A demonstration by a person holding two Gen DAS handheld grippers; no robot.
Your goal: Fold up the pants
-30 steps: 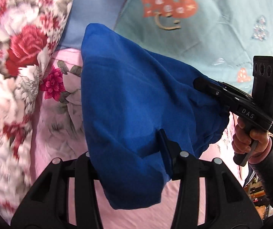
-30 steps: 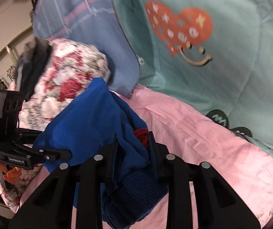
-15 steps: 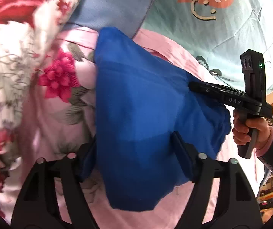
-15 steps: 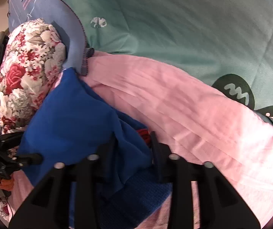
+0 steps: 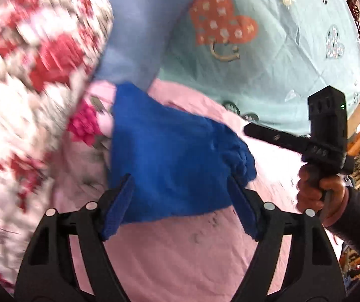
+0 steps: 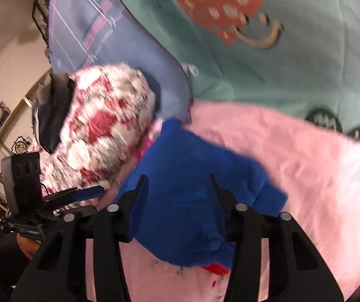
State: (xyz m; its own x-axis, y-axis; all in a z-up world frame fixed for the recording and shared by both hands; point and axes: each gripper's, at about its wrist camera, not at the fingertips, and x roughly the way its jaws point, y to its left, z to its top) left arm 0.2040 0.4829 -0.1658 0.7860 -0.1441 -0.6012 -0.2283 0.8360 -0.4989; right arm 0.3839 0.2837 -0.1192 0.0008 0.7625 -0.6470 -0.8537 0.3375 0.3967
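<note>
One blue pants [image 5: 170,161] bundle, two hand-held grippers spread apart.

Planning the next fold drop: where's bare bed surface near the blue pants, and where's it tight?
Bare pink sheet lies in front of the folded blue fabric pants, and a wider patch lies between them and the teal heart-print quilt. It is tight on the other side, where the red-and-white floral pillow nearly meets the pants.

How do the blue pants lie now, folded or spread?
Folded: the blue pants lie as one compact bundle on the pink sheet.
</note>
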